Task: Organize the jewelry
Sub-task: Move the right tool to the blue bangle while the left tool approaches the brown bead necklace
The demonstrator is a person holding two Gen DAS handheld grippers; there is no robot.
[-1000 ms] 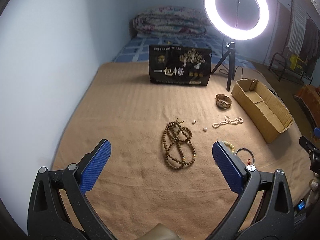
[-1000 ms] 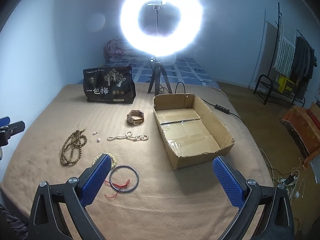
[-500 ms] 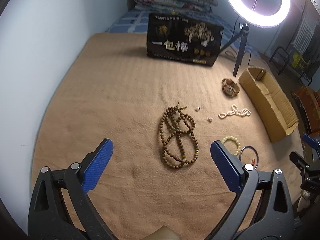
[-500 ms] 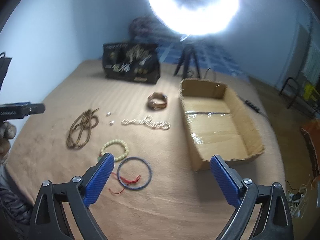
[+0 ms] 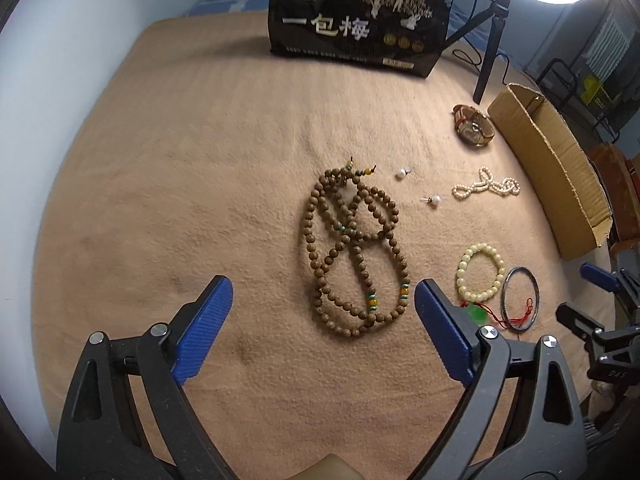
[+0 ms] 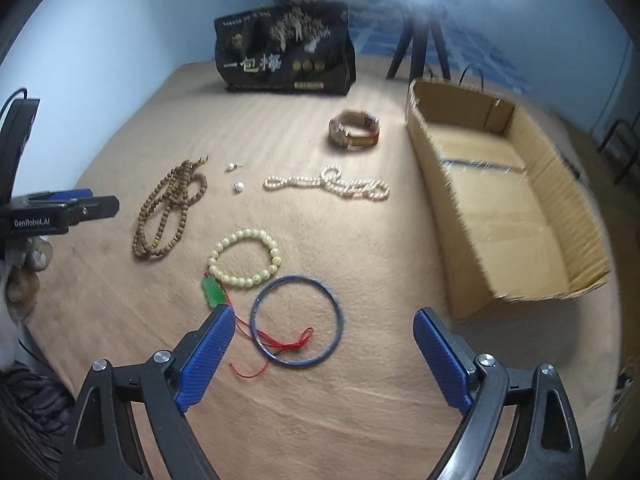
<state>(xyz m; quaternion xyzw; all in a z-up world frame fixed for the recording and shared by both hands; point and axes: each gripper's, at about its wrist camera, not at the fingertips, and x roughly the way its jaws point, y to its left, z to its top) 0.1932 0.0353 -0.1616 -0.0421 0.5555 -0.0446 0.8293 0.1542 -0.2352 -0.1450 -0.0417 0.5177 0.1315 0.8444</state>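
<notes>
Jewelry lies on a tan blanket (image 5: 180,160). A long brown wooden bead necklace (image 5: 354,252) lies coiled just ahead of my open, empty left gripper (image 5: 322,300); it also shows in the right wrist view (image 6: 168,212). A blue bangle (image 6: 296,322) with red string lies between the fingers of my open, empty right gripper (image 6: 324,332). Beyond it are a cream bead bracelet (image 6: 244,258) with a green pendant, a pearl strand (image 6: 332,184), two pearl earrings (image 6: 239,187) and a brown watch (image 6: 354,128). An open cardboard box (image 6: 504,208) stands at the right.
A black printed bag (image 6: 284,56) stands at the back of the blanket. A ring light on a tripod (image 5: 490,56) stands behind the box. A blue wall runs along the left. The left gripper shows at the left edge of the right wrist view (image 6: 60,212).
Both grippers have moved forward and tilted down toward the blanket. The wooden necklace and the blue bangle now sit closer to the fingers. Nothing was picked up.
</notes>
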